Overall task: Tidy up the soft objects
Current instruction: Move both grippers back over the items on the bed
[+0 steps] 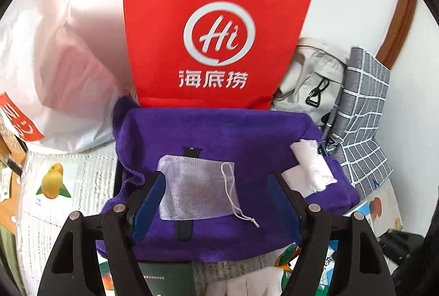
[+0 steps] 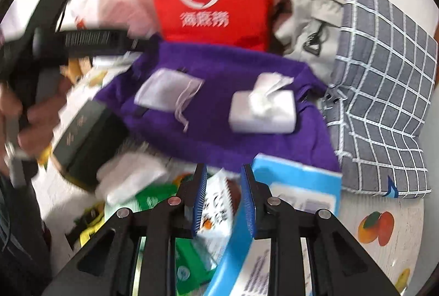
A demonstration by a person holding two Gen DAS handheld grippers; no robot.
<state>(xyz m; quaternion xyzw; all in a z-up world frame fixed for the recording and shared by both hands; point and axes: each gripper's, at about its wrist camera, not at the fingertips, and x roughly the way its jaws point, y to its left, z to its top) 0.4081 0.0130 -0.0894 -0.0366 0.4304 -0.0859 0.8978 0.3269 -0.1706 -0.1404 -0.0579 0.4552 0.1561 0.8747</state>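
Left wrist view shows the desk (image 1: 63,180) covered by a printed cloth with fruit pictures and lines of text. A purple towel (image 1: 219,136) lies spread across its middle. On the towel rest a white mesh drawstring pouch (image 1: 197,186) and, toward the right, a white tissue pack (image 1: 312,167). The left gripper (image 1: 216,197) hangs over the towel with its blue-padded jaws set wide apart, the pouch lying between them and its left edge at the left pad; no pad presses on it.

Behind the towel a red bag with a white "Hi" logo (image 1: 216,29) stands upright against a pale wall. A white plastic bag (image 1: 55,54) sits to its left. A grey fabric bag with a black buckle (image 1: 312,76) and a grey checked cloth (image 1: 365,114) lie to its right. A curved brown wooden edge (image 1: 400,27) shows at the upper right.

Right wrist view is motion-blurred. The right gripper (image 2: 223,200) has its jaws narrowly apart over a printed snack packet (image 2: 216,211); whether the pads touch it cannot be told. A blue-and-white box (image 2: 299,186) lies just beside it, and a dark green box (image 2: 87,136) lies left of the towel. A hand (image 2: 30,114) holds the left gripper at the left edge.
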